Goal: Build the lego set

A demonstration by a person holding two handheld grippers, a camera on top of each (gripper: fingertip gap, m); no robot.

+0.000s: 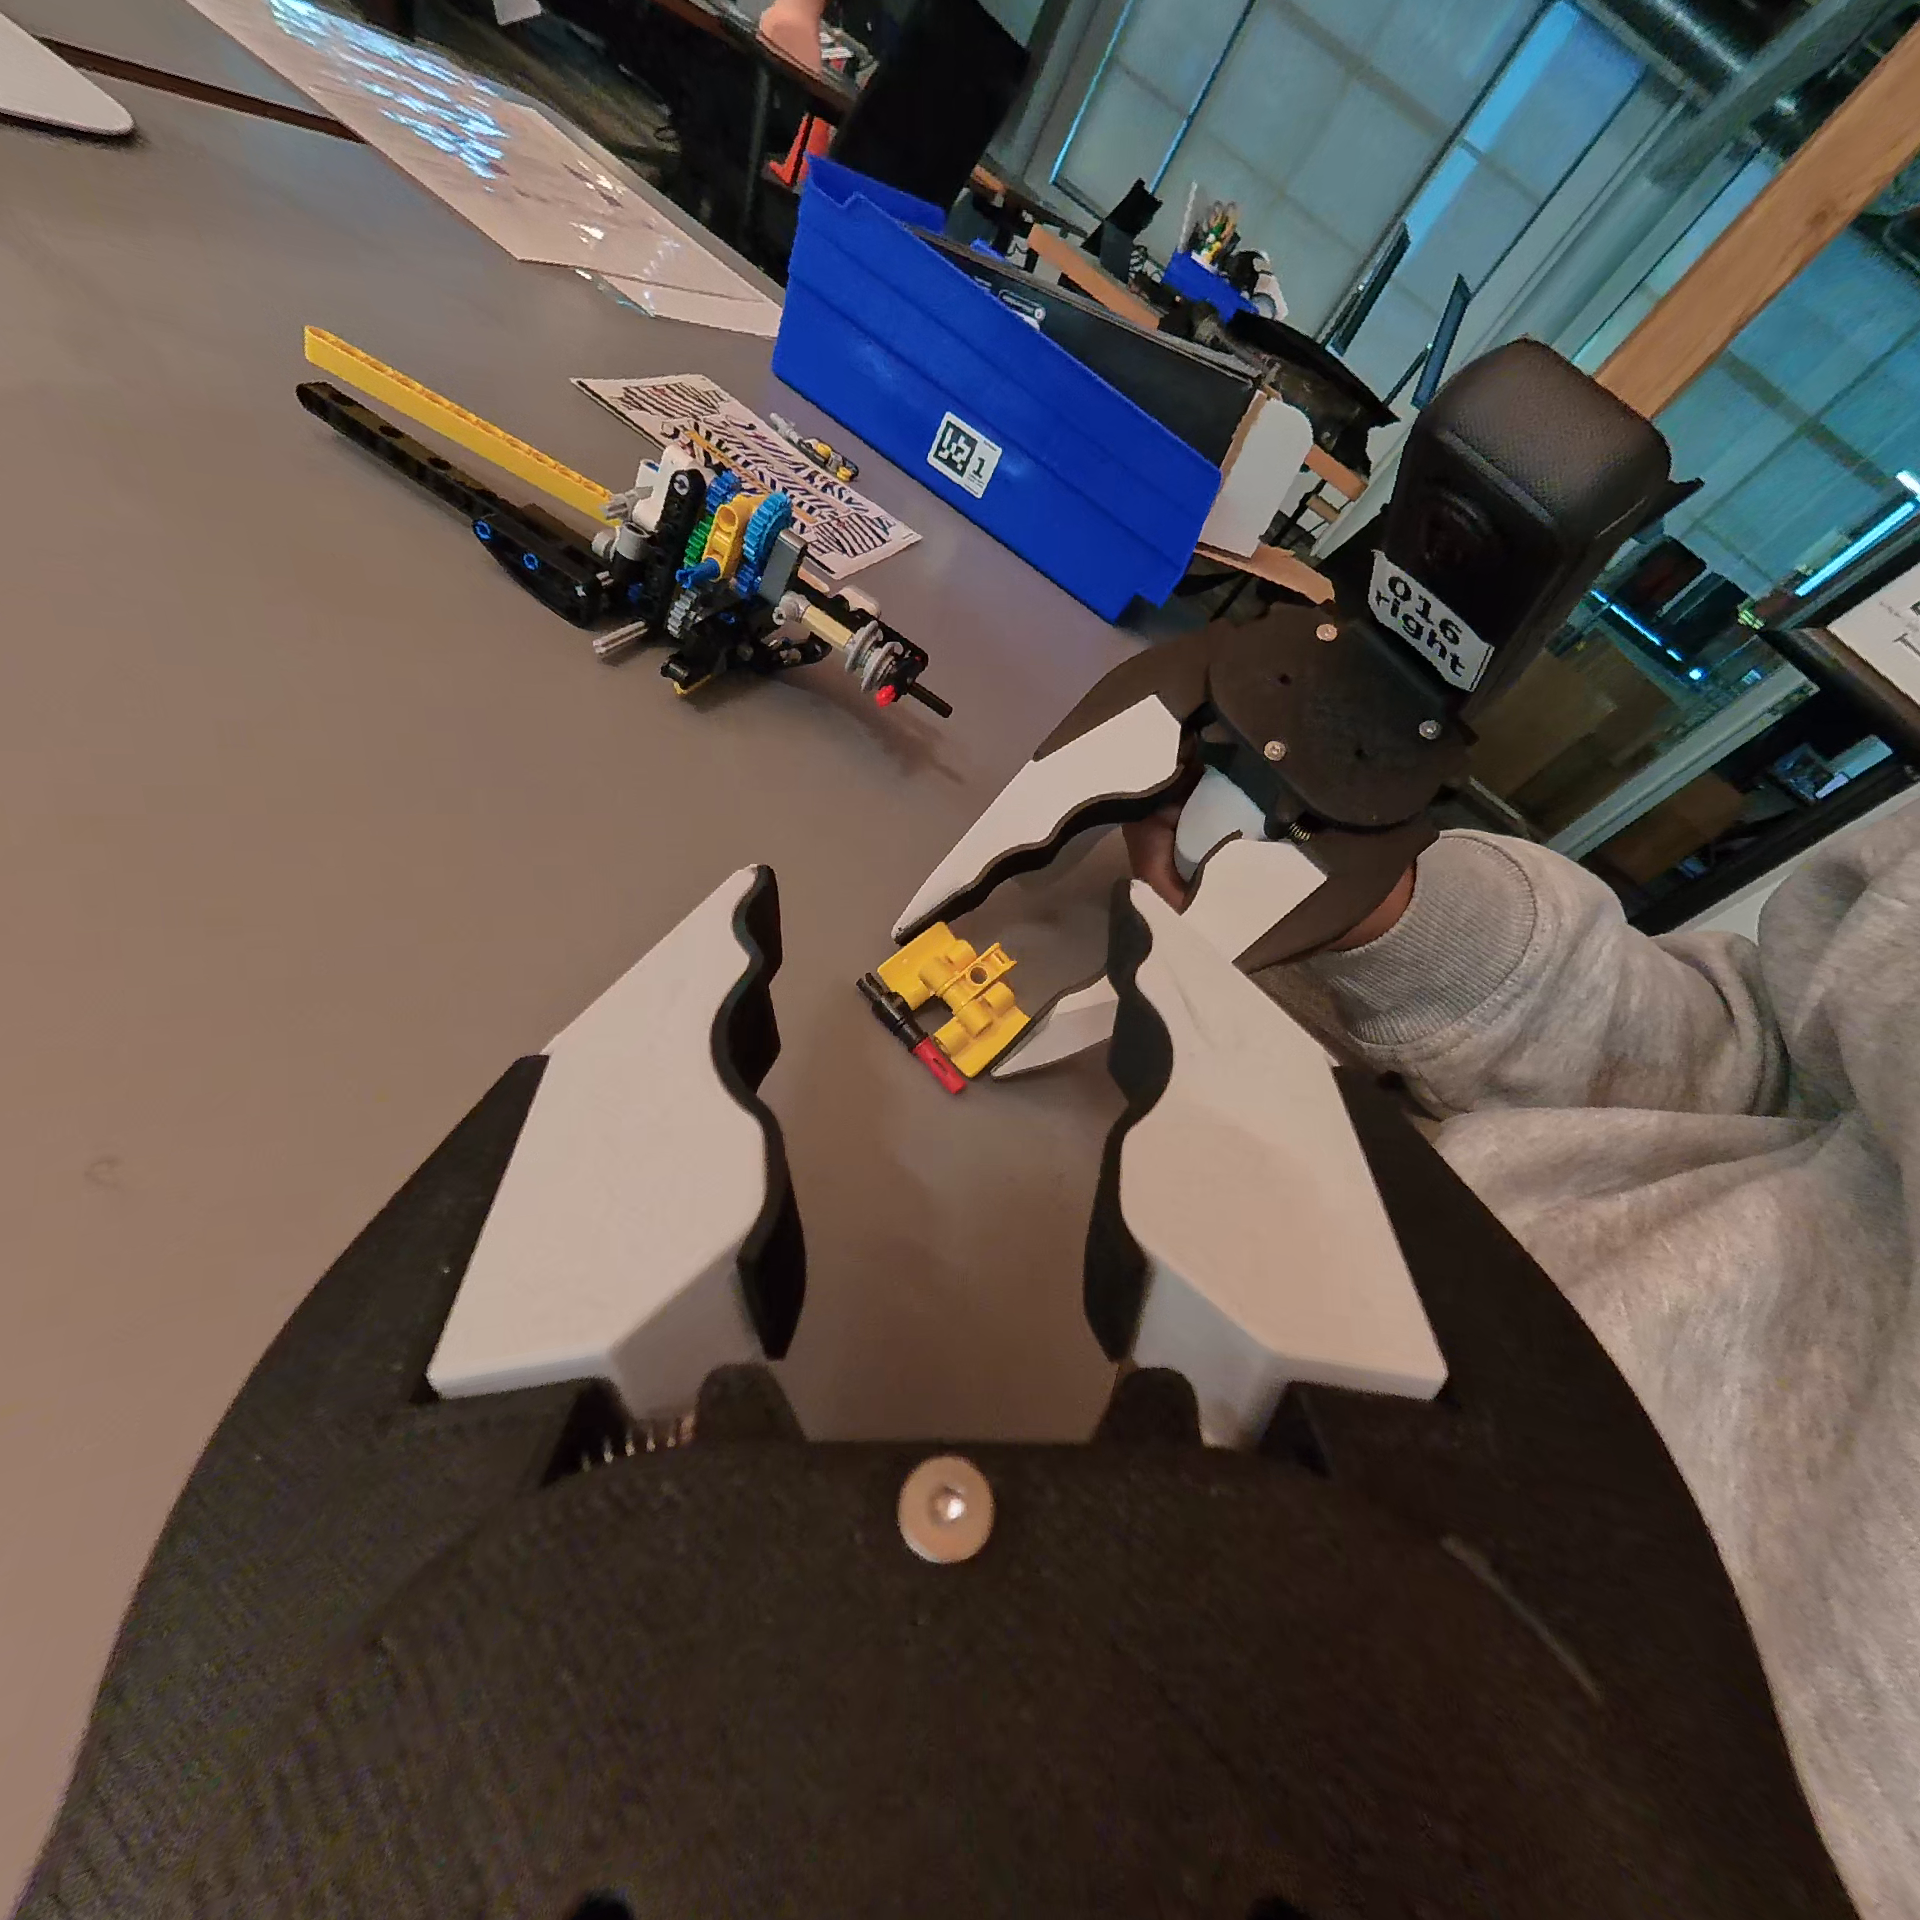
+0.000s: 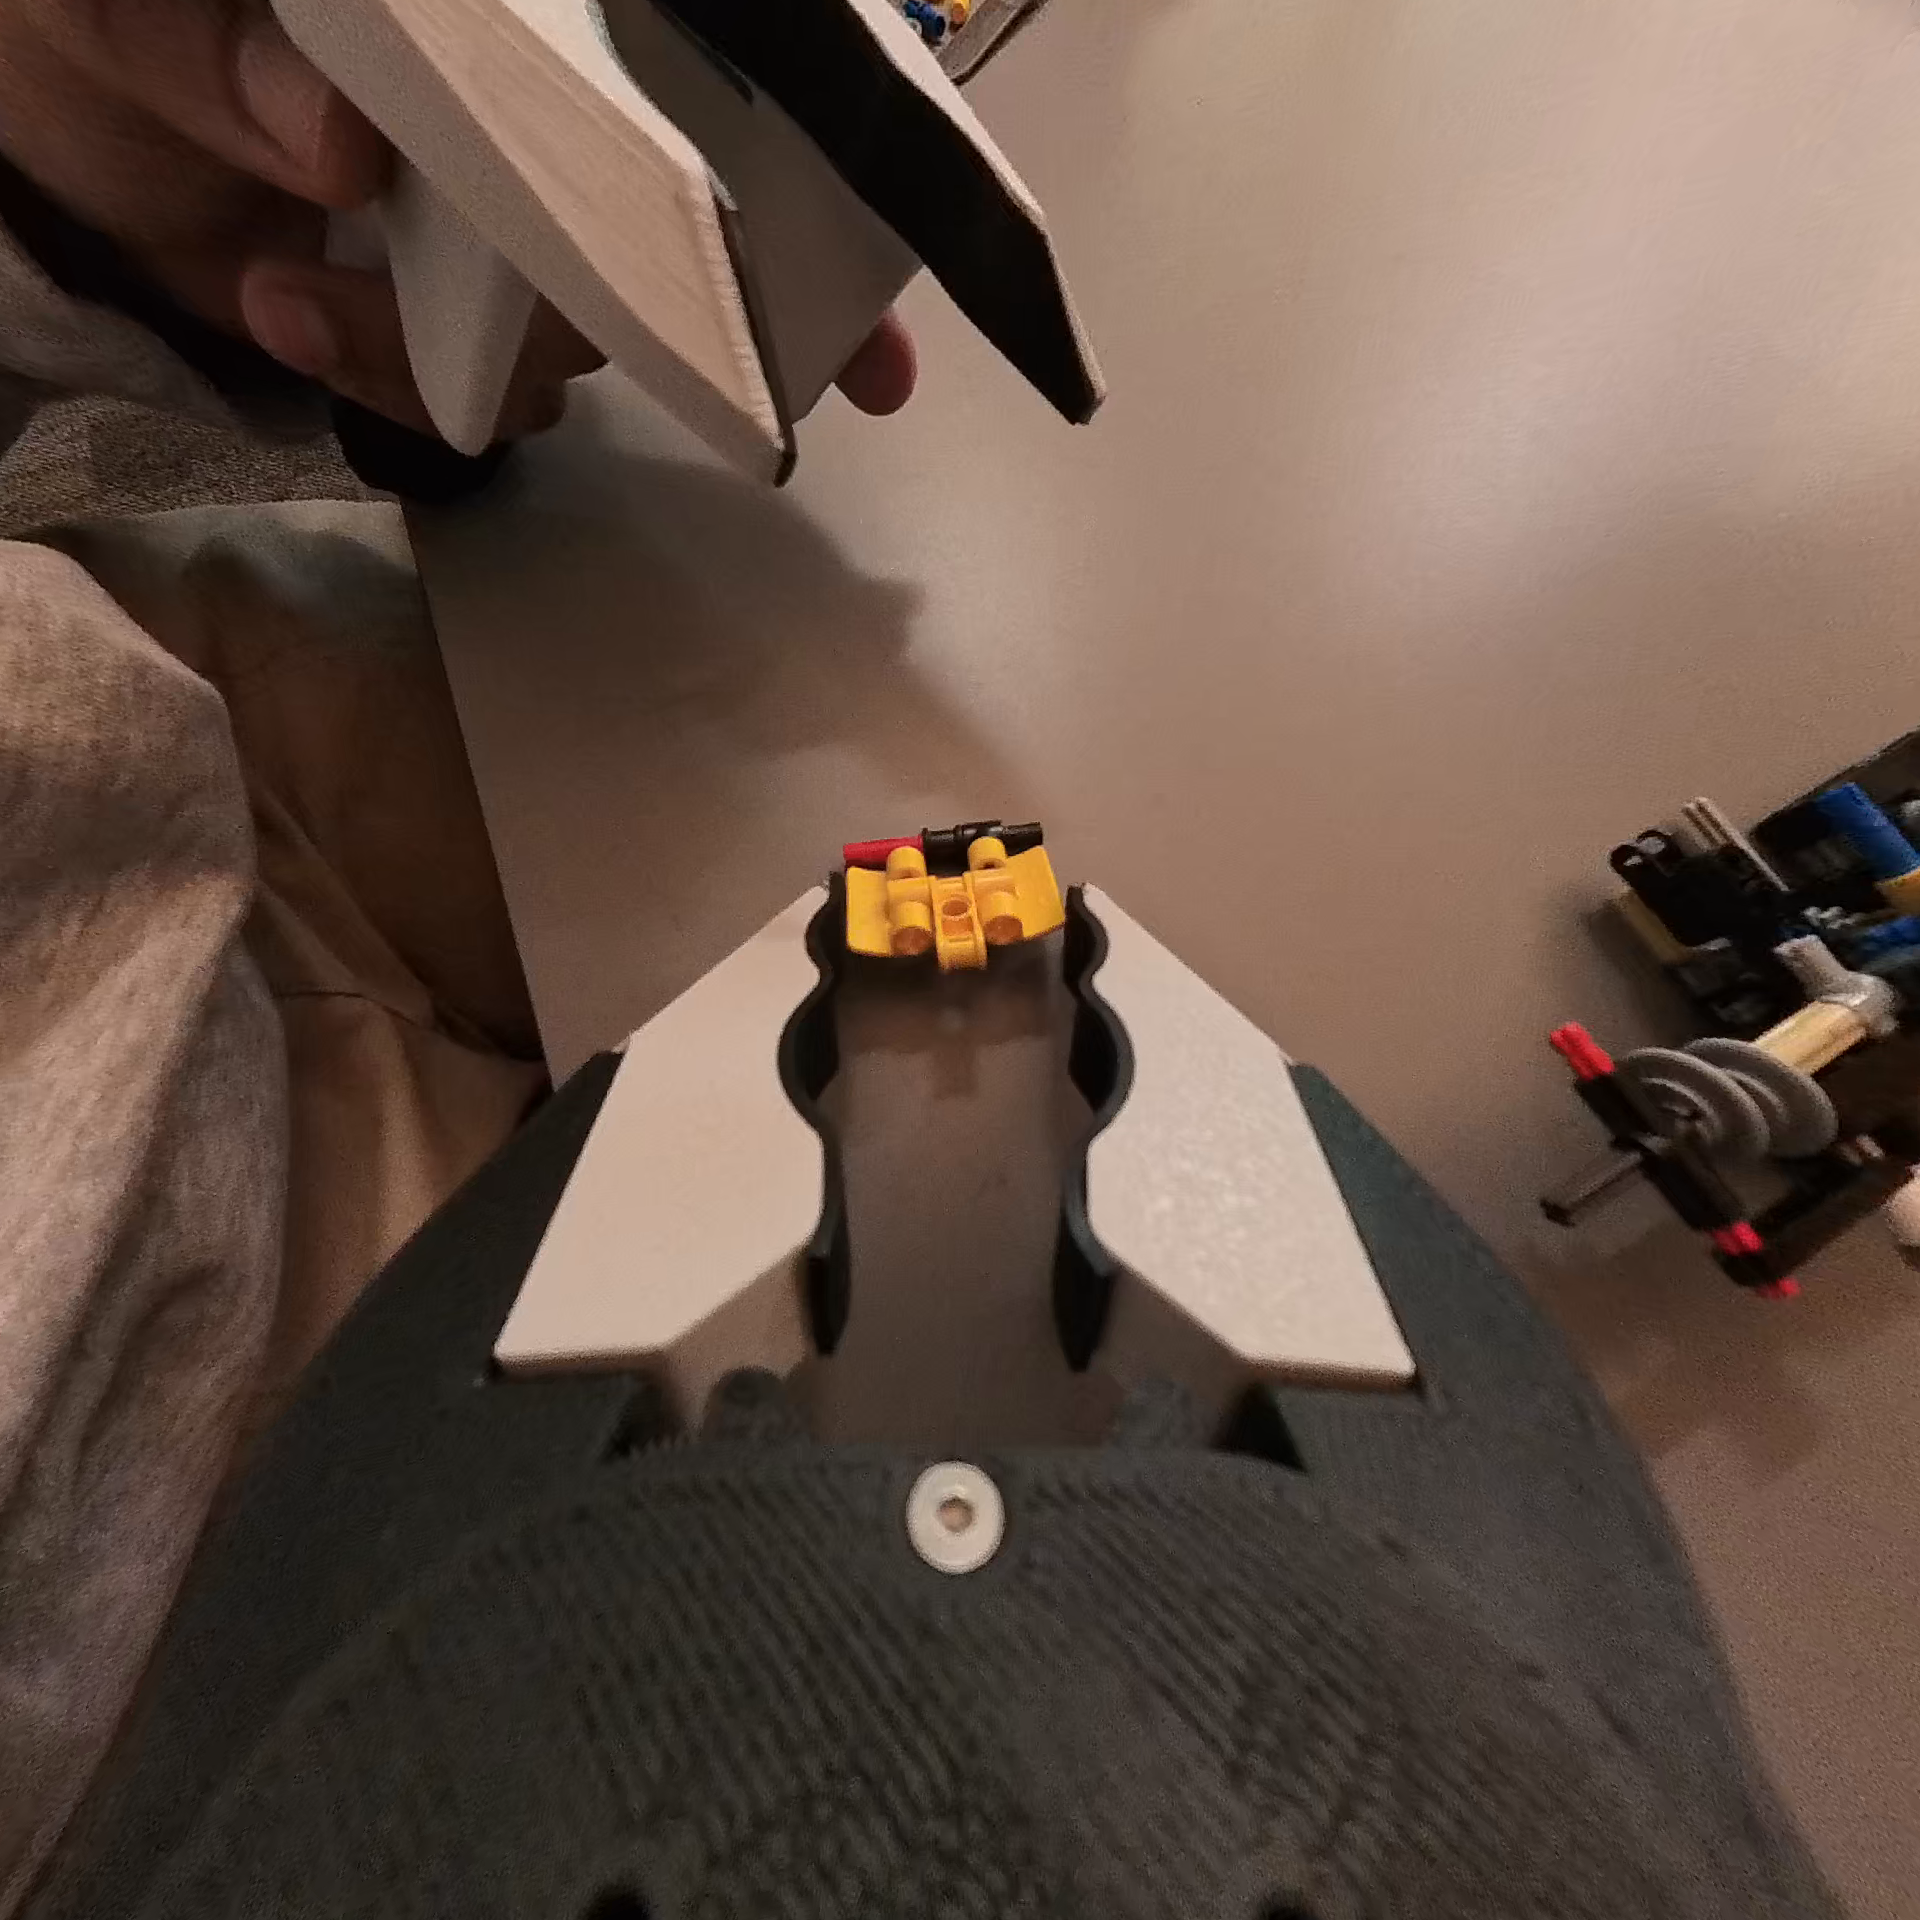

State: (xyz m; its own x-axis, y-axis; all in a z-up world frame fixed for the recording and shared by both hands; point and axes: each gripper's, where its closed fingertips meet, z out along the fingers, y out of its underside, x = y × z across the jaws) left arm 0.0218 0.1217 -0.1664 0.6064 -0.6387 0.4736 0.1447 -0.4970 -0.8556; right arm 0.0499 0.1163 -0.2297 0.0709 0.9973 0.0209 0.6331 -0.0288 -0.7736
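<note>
A small yellow lego sub-assembly (image 2: 951, 914) lies on the grey table with a red and black pin (image 2: 935, 844) along its far side. My right gripper (image 2: 951, 896) has its fingertips against both ends of the piece, shut on it at table level. The left wrist view also shows the piece (image 1: 951, 987) and the right gripper (image 1: 954, 1000) around it. My left gripper (image 1: 945, 894) is open and empty, held just short of the piece; it shows above the piece in the right wrist view (image 2: 930, 436). The larger lego build (image 1: 717, 561) lies farther off on the table.
The build has a long yellow beam (image 1: 447, 416) and a black beam (image 1: 416, 457); it sits at the right in the right wrist view (image 2: 1766, 1039). A sticker sheet (image 1: 852, 530) and a blue bin (image 1: 987, 416) lie behind it. An instruction sheet (image 1: 468, 135) lies at the back.
</note>
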